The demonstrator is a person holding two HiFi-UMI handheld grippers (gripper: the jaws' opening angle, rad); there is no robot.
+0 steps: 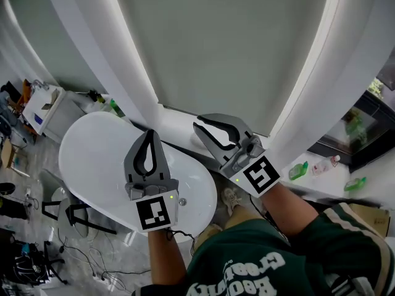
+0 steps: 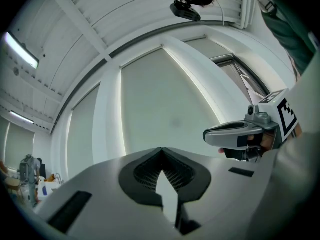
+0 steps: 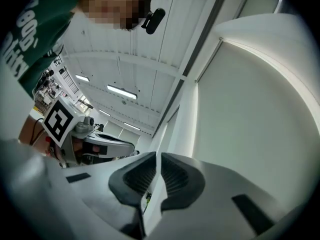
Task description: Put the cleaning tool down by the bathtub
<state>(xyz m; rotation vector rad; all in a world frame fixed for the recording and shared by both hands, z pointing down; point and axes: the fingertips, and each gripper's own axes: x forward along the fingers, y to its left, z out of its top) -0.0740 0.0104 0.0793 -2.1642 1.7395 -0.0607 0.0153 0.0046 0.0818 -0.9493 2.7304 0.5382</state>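
Observation:
No cleaning tool shows in any view. Both grippers are held up in the air over the white oval bathtub (image 1: 86, 159). My left gripper (image 1: 149, 132) points up and away, its tips touching, nothing between them (image 2: 161, 151). My right gripper (image 1: 196, 126) is beside it to the right and points left. A thin slit remains between its ribbed pads (image 3: 172, 176), and they hold nothing. Each gripper view looks up at the ceiling and the window blind and catches the other gripper at its side.
White curtains (image 1: 117, 60) and a grey blind (image 1: 228, 42) hang behind the tub. Green bottles (image 1: 298, 170) stand on the ledge at the right, another (image 1: 115, 108) at the tub's far left. A stool (image 1: 68, 214) and cables lie on the floor at the left.

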